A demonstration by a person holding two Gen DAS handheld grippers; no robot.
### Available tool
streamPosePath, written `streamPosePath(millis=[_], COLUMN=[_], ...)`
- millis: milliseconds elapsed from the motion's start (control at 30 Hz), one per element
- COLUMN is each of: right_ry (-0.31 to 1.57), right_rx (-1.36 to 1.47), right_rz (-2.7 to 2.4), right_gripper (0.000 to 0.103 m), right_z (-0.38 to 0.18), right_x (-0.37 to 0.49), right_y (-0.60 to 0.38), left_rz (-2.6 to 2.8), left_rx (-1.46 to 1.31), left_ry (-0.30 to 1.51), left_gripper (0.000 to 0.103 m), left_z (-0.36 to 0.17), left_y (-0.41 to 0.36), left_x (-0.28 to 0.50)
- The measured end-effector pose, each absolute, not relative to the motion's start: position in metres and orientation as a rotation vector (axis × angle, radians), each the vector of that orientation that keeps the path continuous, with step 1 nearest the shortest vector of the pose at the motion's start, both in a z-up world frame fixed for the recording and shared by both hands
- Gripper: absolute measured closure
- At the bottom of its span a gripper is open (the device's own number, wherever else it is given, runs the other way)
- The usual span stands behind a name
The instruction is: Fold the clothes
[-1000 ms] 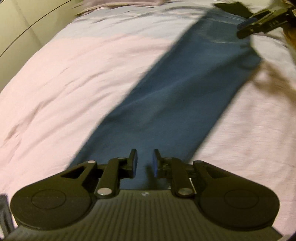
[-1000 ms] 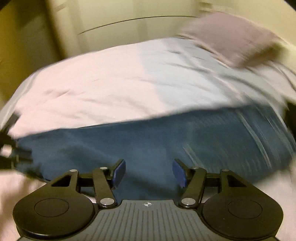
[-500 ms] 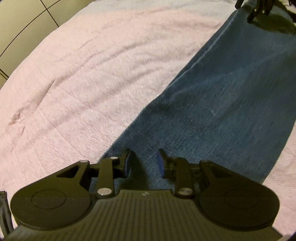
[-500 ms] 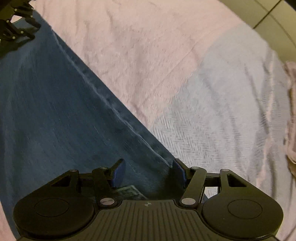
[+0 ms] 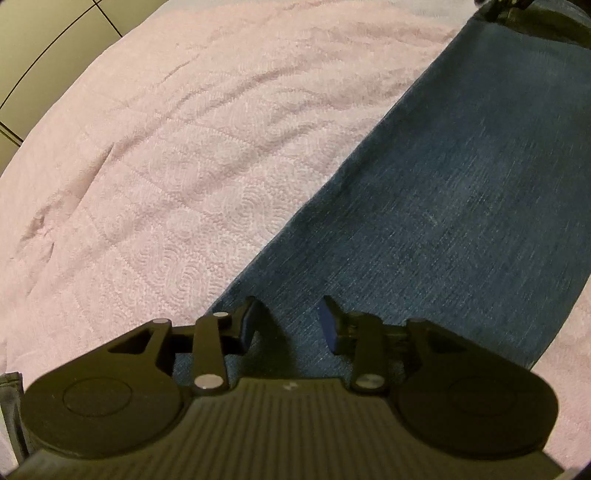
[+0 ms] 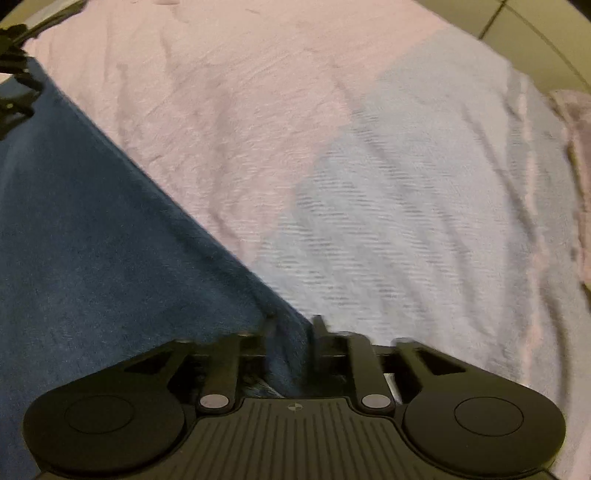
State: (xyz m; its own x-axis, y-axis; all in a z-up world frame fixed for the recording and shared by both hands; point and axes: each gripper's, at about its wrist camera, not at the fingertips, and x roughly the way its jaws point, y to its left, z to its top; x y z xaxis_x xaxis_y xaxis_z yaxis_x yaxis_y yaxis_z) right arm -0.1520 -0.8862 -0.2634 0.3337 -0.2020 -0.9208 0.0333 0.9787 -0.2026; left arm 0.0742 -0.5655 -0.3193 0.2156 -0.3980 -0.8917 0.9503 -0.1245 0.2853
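Denim: one blue garment (image 5: 443, 206) on one pink quilt (image 5: 177, 155), two claws.

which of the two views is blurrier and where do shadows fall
Right wrist view: motion-smeared, streaks across the bedspread and jeans. Left wrist view: sharp, denim weave and quilting crisp, dark shadow under the left tool; both bulge at the edges.

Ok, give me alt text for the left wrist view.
The left gripper, jaws open and just widening, hovers over one end of blue jeans lying flat on a pink bedspread. The right gripper shows at the jeans' far end.
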Motion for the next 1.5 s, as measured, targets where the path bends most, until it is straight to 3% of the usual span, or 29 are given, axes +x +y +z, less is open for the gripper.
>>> streamPosePath(millis=[33, 267, 500, 567, 600, 767, 1033, 1167, 1500], right_ry=[1.206, 1.016, 1.268, 1.27, 1.259, 1.232, 1.149, 1.148, 1.062], right_rx=[-0.159, 0.1, 0.064, 0.14, 0.192, 0.137, 0.155, 0.188, 0.296], right_rz=[-0.195, -0.377, -0.506, -0.582, -0.599, -0.615, -0.541, -0.559, -0.675], right_gripper=[0.054, 0.054, 0.054, 0.033, 0.033, 0.033, 0.033, 0.033, 0.033], right_z=[-0.257, -0.213, -0.26, -0.26, -0.257, -0.234, -0.23, -0.232, -0.184], right_x=[-0.156, -0.238, -0.328, -0.35, -0.355, -0.343, -0.316, -0.311, -0.295], right_y=[-0.885, -0.853, -0.86, -0.886, -0.894, -0.863, -0.788, -0.763, -0.7], left_rz=[-1.298, -1.249, -1.269, -1.252, -1.238, -1.167, -0.929, -0.895, -0.887], left_rx=[1.157, 1.108, 1.15, 1.123, 1.128, 1.158, 1.143, 1.11, 0.989], left_ry=[0.646, 0.672, 0.686, 0.711, 0.712, 0.705, 0.873, 0.896, 0.893], left_gripper=[0.067, 0.07, 0.065, 0.061, 0.062, 0.063, 0.064, 0.074, 0.074], left_z=[-0.319, -0.304, -0.32, -0.32, -0.317, -0.302, -0.321, -0.326, -0.279], left_y=[-0.566, -0.553, -0.53, -0.529, -0.527, -0.5, -0.414, -0.382, -0.335], left_x=[0.076, 0.084, 0.075, 0.081, 0.08, 0.074, 0.113, 0.125, 0.121])
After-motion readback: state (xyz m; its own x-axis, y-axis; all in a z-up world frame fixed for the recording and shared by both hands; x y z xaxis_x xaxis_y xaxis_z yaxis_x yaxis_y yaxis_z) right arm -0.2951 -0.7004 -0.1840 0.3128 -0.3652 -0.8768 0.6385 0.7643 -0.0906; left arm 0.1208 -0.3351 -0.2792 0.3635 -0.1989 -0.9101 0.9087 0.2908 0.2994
